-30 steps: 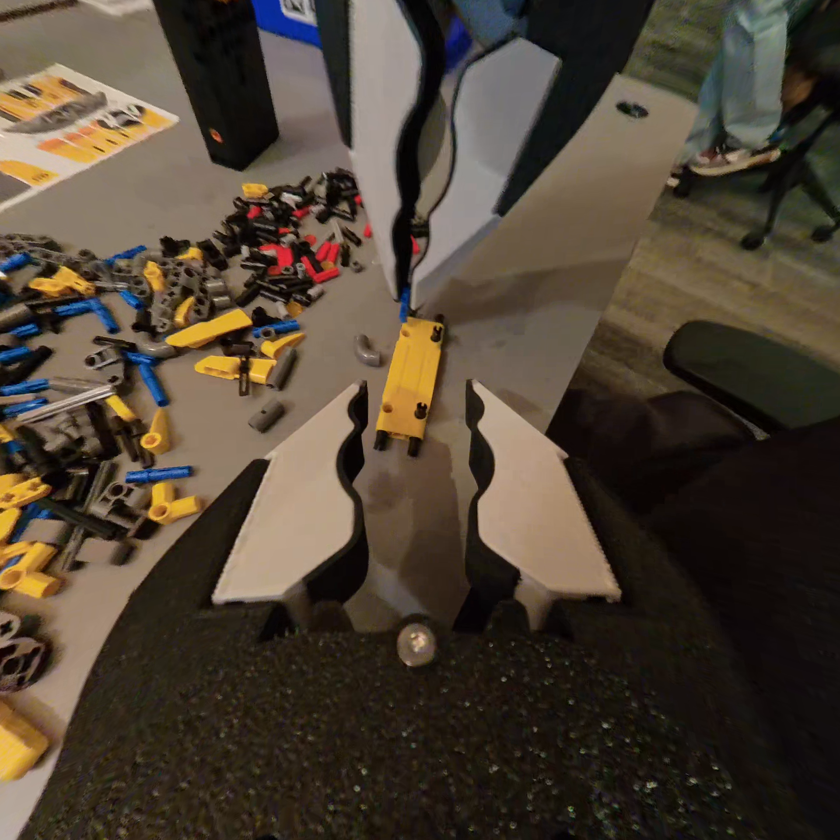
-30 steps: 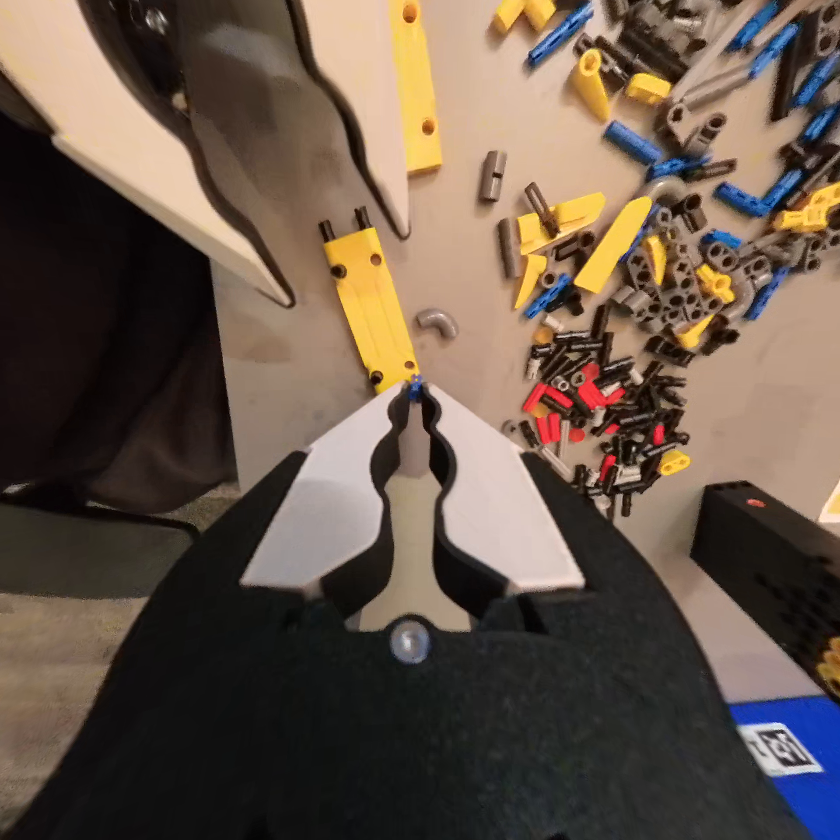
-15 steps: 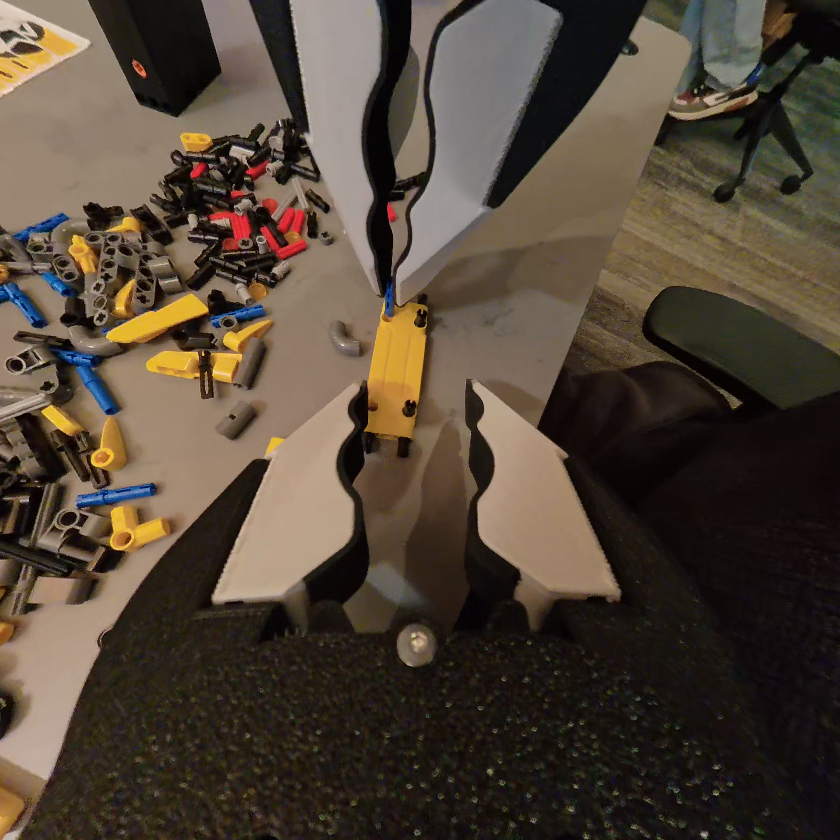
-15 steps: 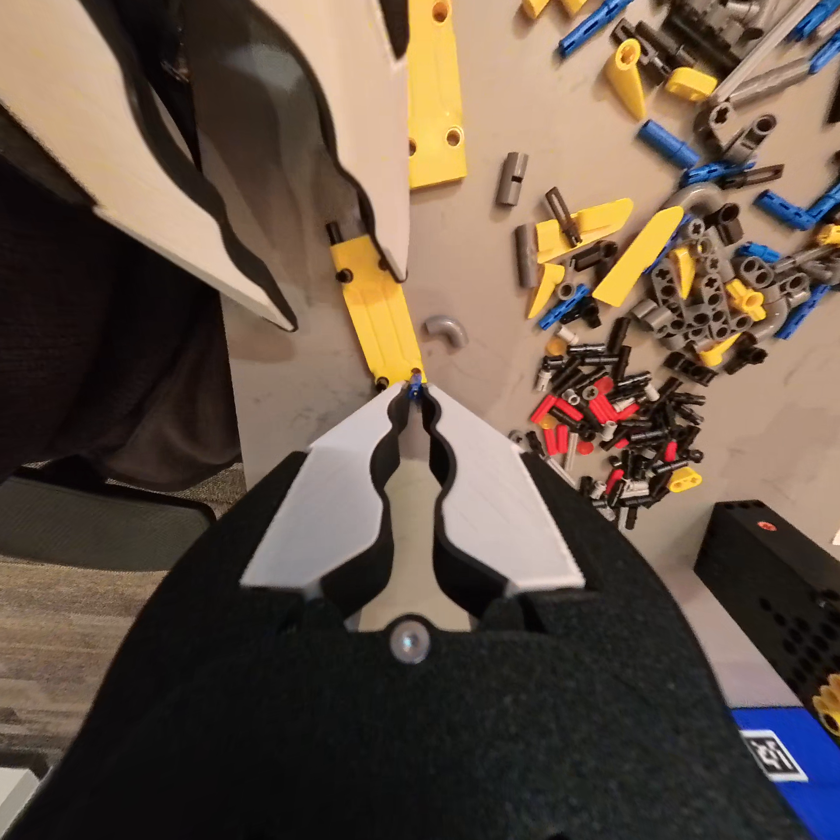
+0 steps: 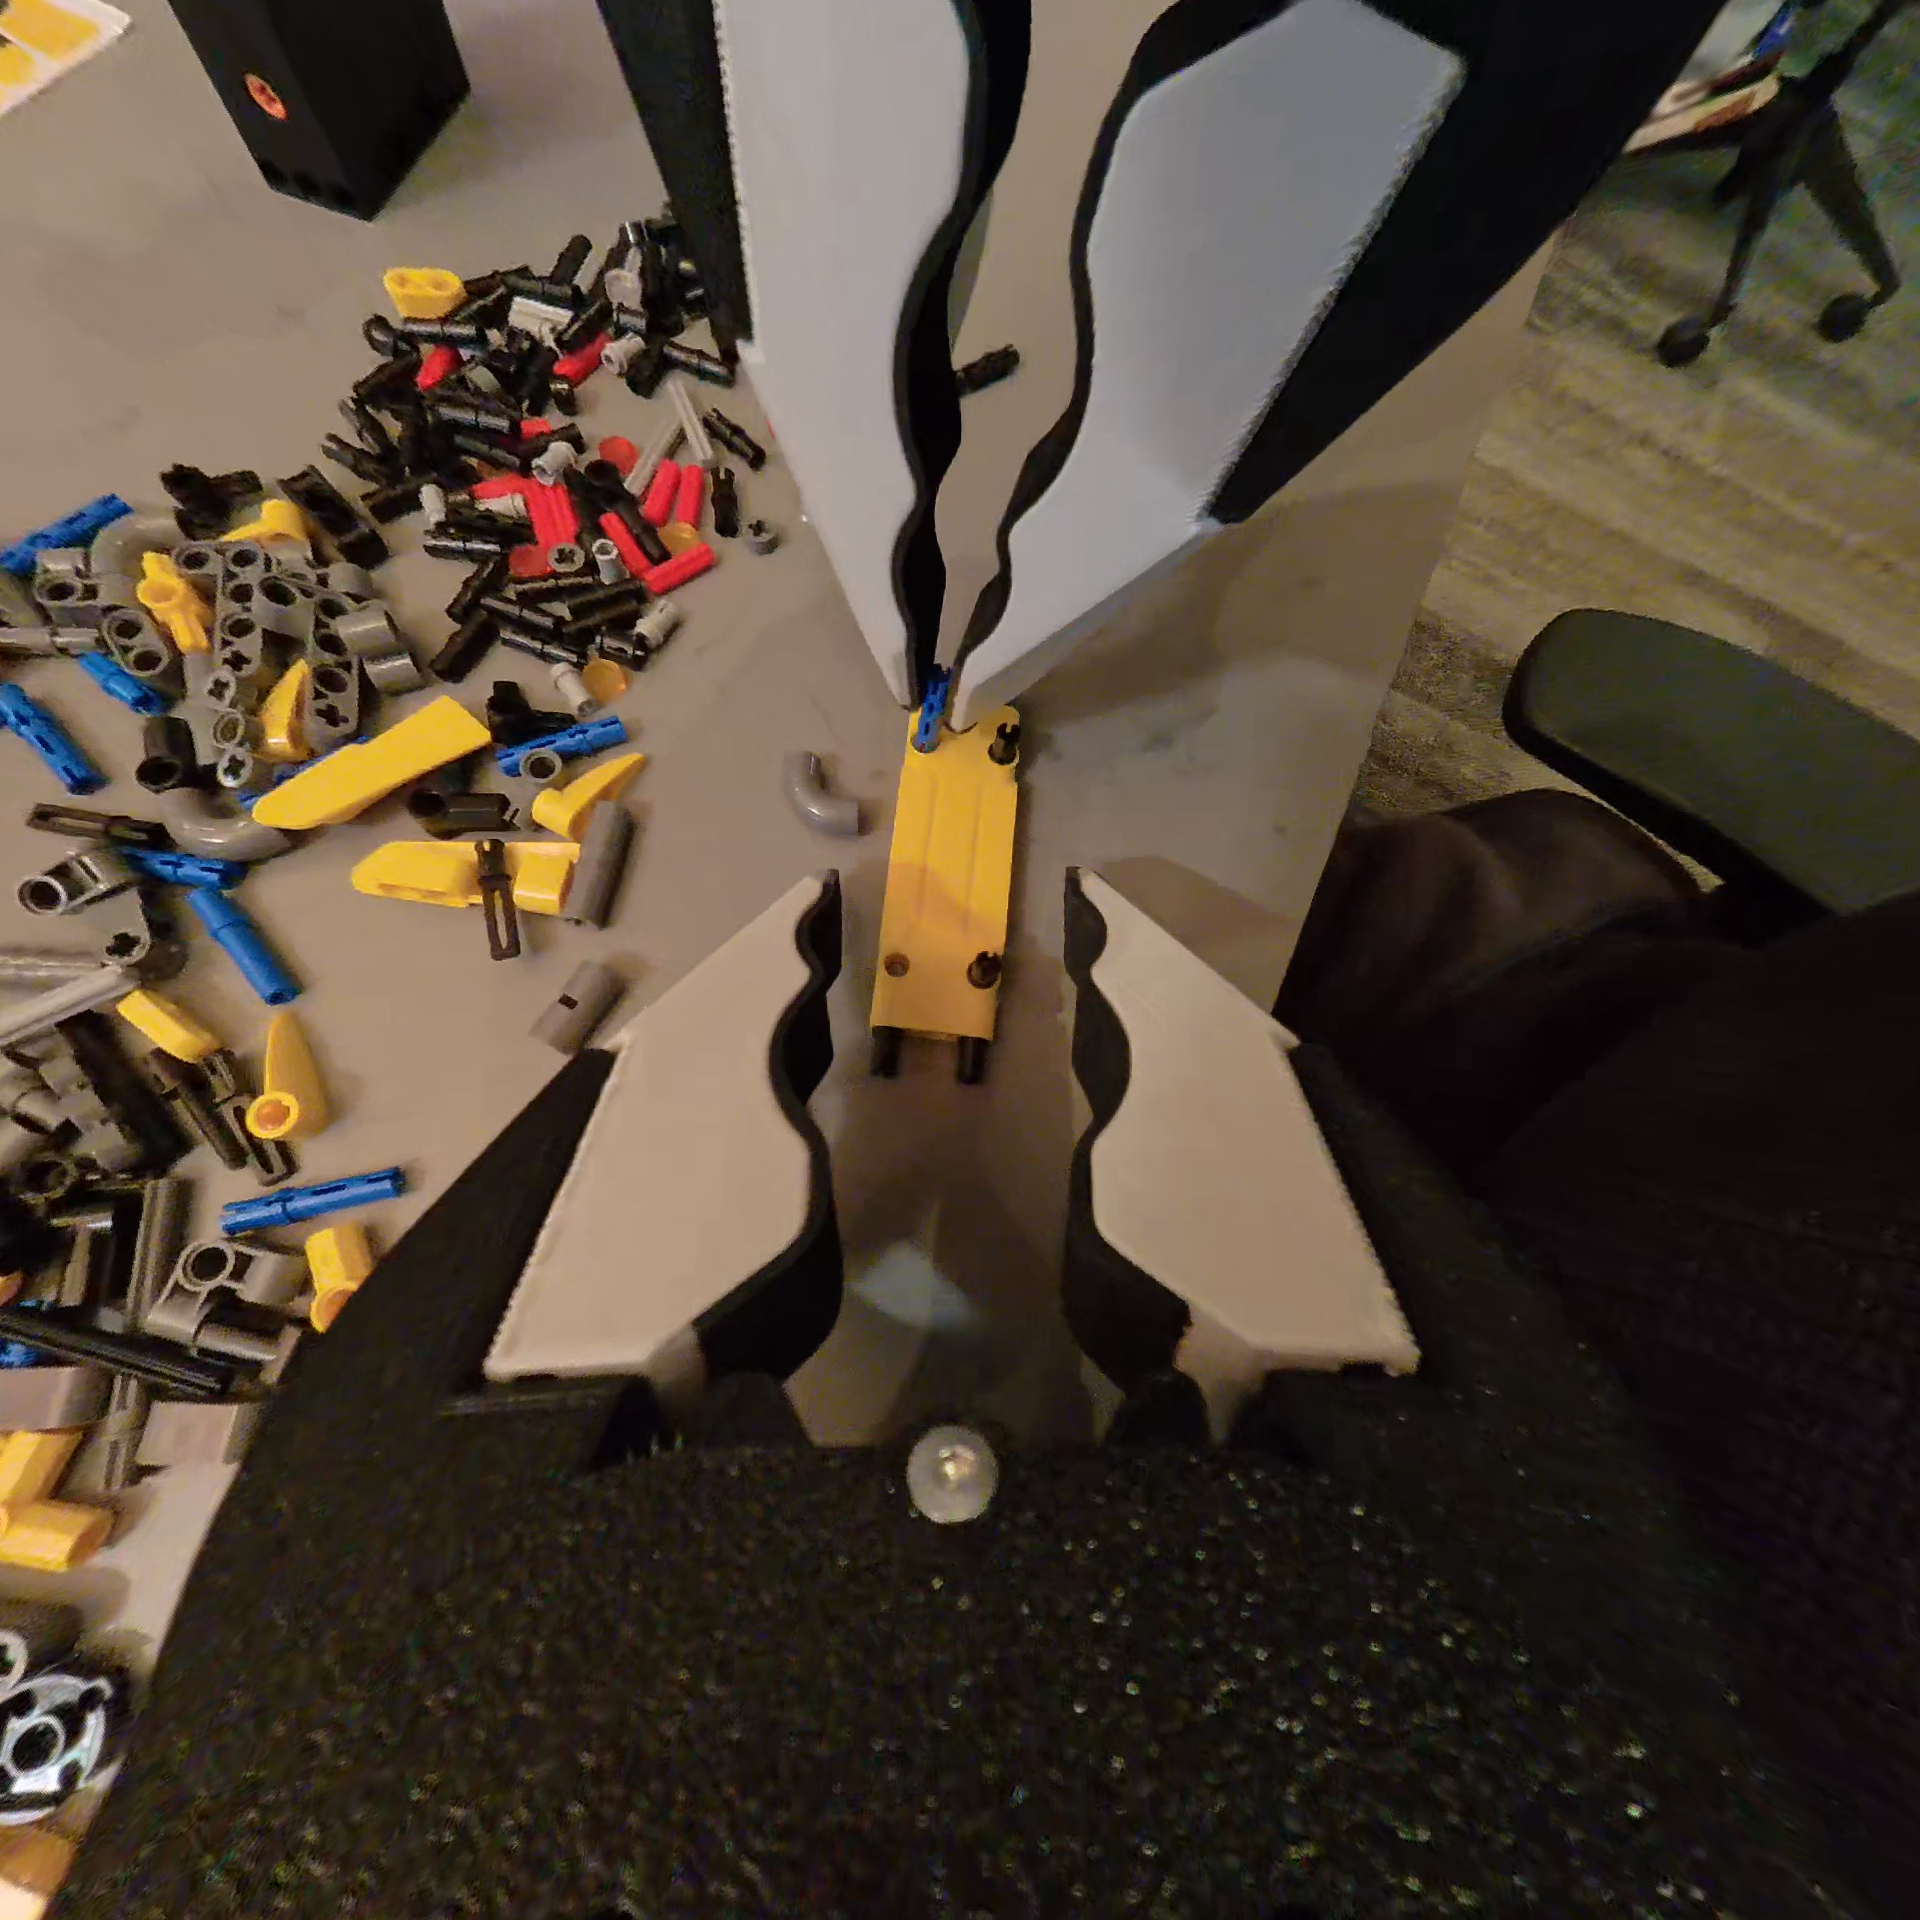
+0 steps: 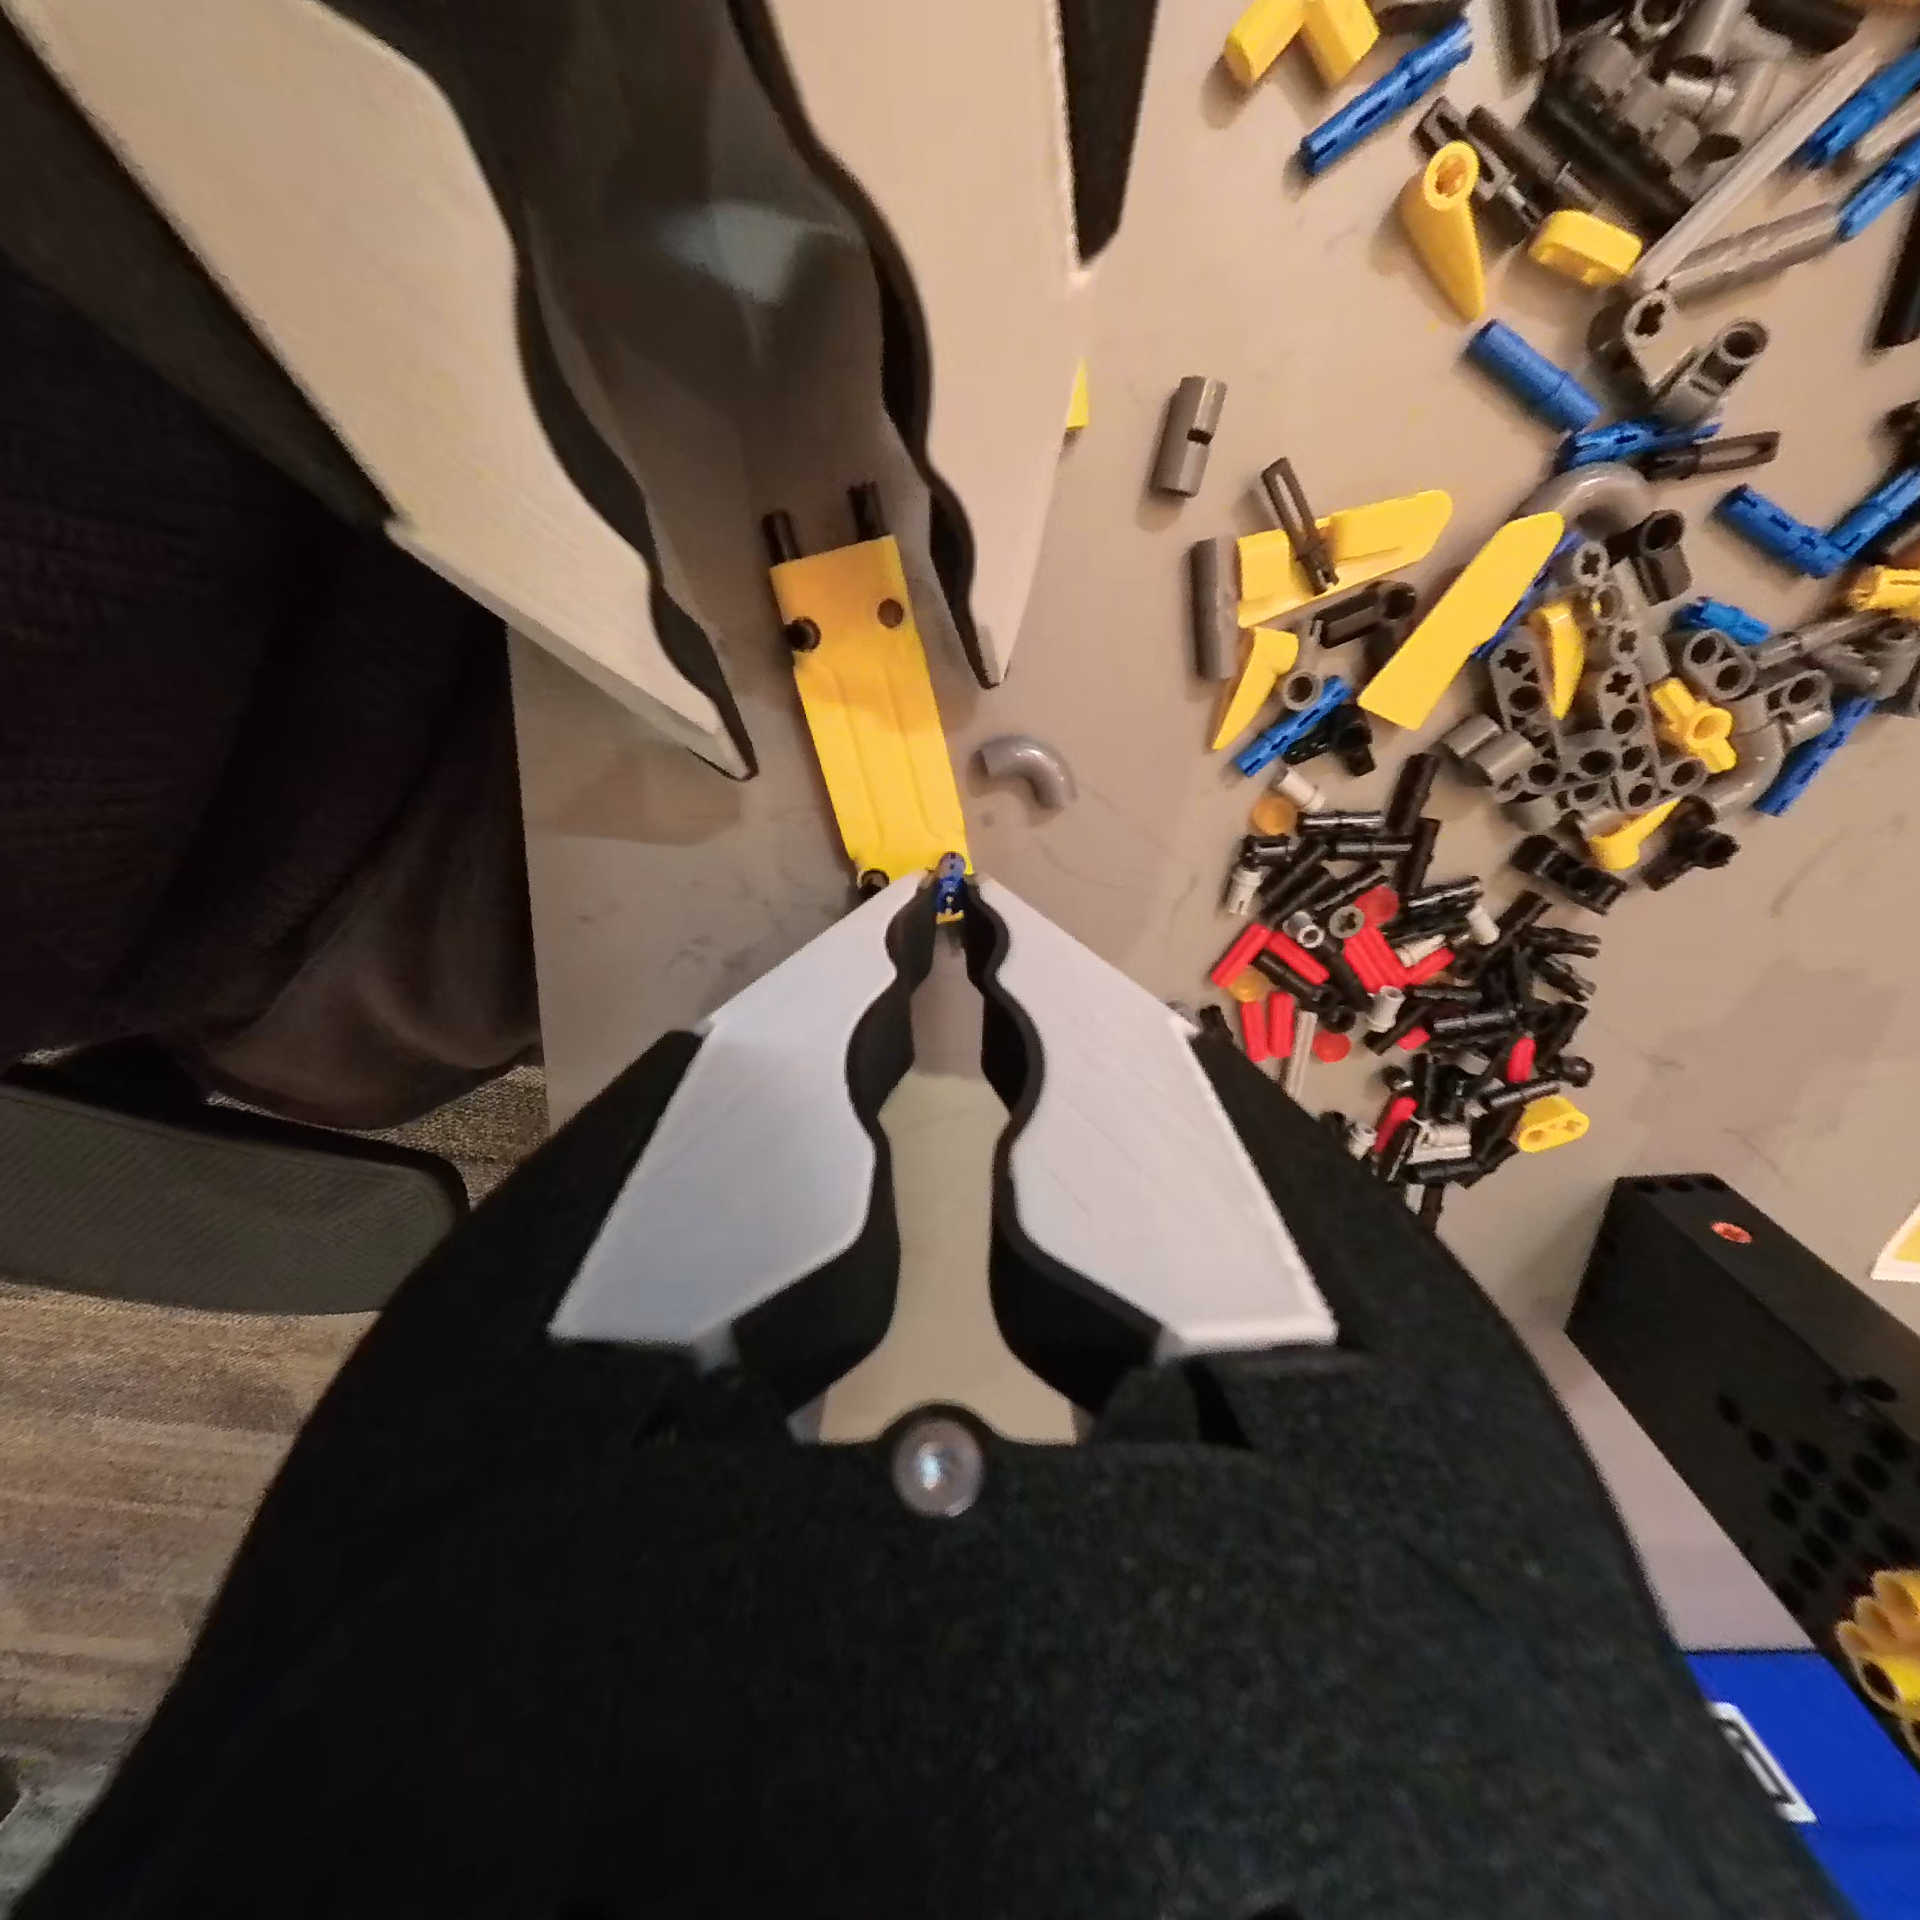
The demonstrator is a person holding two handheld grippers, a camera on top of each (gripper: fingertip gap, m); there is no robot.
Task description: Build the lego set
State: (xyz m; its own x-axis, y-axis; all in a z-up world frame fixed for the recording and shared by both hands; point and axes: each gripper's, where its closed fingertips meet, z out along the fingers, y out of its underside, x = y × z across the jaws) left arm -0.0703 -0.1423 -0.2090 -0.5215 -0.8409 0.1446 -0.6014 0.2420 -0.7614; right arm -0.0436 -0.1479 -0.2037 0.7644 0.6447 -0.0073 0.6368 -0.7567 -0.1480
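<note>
Centrally, right gripper (image 6: 948,902) clamped on small blue pin (image 6: 949,896), pin tip at yellow panel's (image 6: 883,727) near corner hole; left gripper (image 5: 951,883) spread apart, straddling panel's opposite end on grey table (image 5: 665,935); loose parts pile (image 5: 312,727) to its left

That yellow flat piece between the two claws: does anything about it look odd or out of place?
Slightly. The yellow panel lies alone near the table edge, apart from the scattered pile of parts. Its four corner holes are unevenly filled: two hold black pins, one is empty, and the right gripper holds a small blue pin at the fourth.
</note>
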